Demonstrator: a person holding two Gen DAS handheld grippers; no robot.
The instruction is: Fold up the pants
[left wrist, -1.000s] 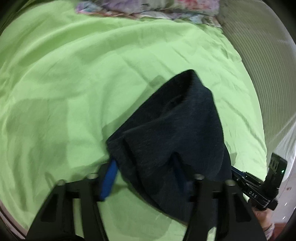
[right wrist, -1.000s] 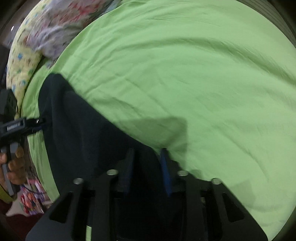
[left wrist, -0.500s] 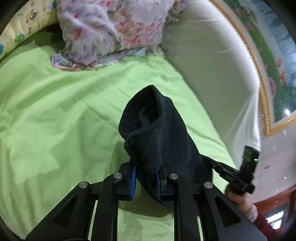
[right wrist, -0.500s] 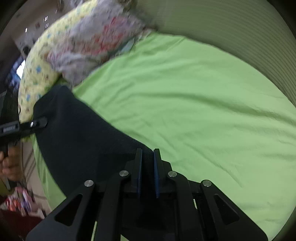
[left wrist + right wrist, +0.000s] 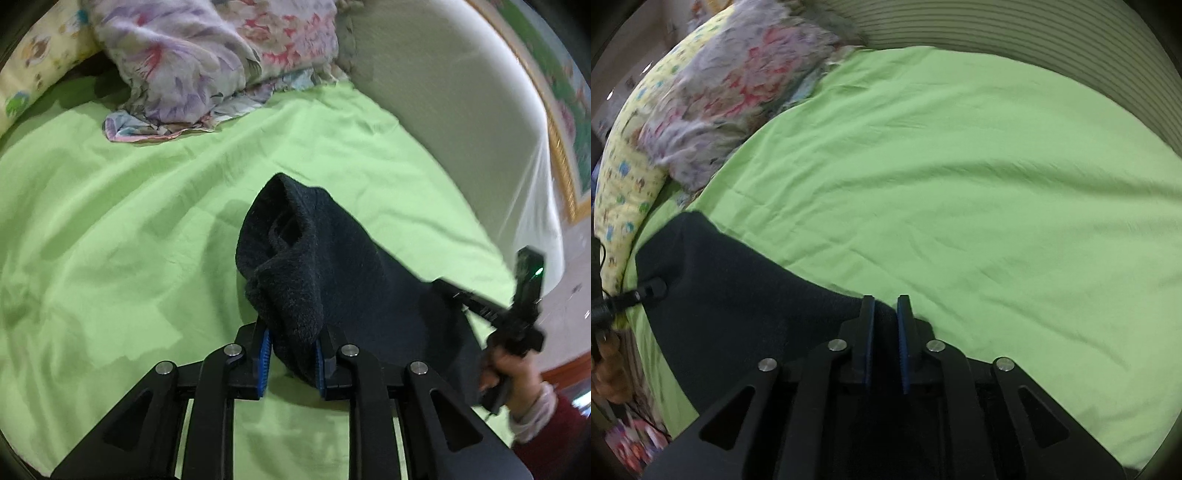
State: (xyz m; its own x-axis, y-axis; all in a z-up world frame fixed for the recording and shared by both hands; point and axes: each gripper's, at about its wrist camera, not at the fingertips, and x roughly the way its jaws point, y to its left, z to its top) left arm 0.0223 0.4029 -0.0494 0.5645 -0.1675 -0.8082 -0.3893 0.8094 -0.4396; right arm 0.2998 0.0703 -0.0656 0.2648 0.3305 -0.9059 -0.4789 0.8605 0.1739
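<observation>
The dark navy fleece pants (image 5: 332, 266) hang bunched over the green bed sheet (image 5: 129, 221), stretched between my two grippers. My left gripper (image 5: 293, 332) has a thick fold of the pants between its blue pads; its jaws are opening slightly while the pads still press on the cloth. My right gripper (image 5: 885, 306) is shut on another edge of the pants (image 5: 738, 295). In the left wrist view the right gripper (image 5: 448, 290) shows at the far right, held by a hand (image 5: 517, 380). The left gripper's tip (image 5: 650, 290) shows at the left edge of the right wrist view.
A floral quilt (image 5: 207, 62) and a yellow patterned pillow (image 5: 33, 70) lie at the head of the bed. A white padded headboard (image 5: 443, 110) and a gold-framed picture (image 5: 561, 147) stand to the right. A striped surface (image 5: 1034, 37) borders the sheet's far side.
Both grippers have closed on the pants and lifted them off the sheet. The left jaws went from wide apart to narrow. Both views tilted up toward the quilt.
</observation>
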